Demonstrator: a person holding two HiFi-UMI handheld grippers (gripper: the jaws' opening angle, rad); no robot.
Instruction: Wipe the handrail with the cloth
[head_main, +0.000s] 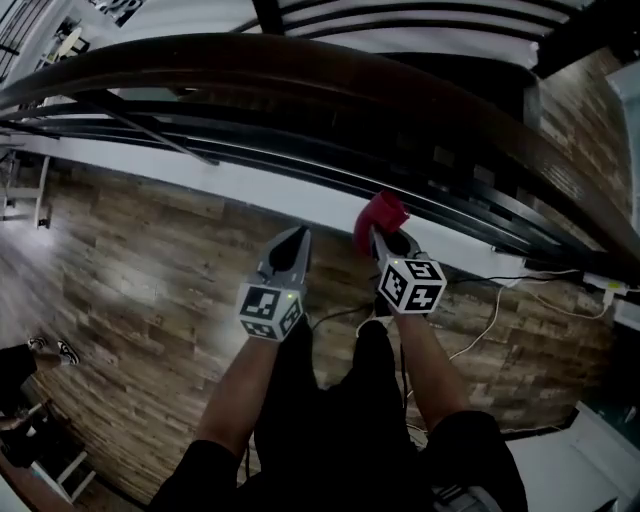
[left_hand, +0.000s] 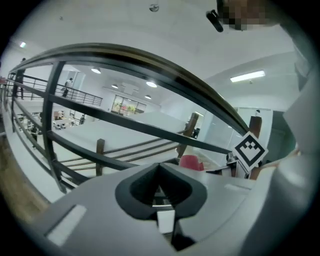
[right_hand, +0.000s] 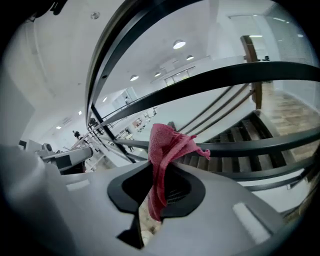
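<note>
The dark wooden handrail (head_main: 330, 85) arcs across the top of the head view, with black metal rails under it. My right gripper (head_main: 378, 235) is shut on a red cloth (head_main: 381, 214), which sticks up just below the rail without touching it. In the right gripper view the red cloth (right_hand: 165, 155) hangs pinched between the jaws, with the handrail (right_hand: 107, 55) overhead. My left gripper (head_main: 298, 238) is beside it to the left, jaws closed together and empty. From the left gripper view the handrail (left_hand: 165, 67) curves above and the cloth (left_hand: 190, 162) shows at the right.
Wood-plank floor (head_main: 150, 270) lies below me. A white ledge (head_main: 250, 195) runs under the black railing bars (head_main: 300, 150). A white cable (head_main: 490, 315) trails over the floor at the right. Stairs (right_hand: 235, 135) descend beyond the railing.
</note>
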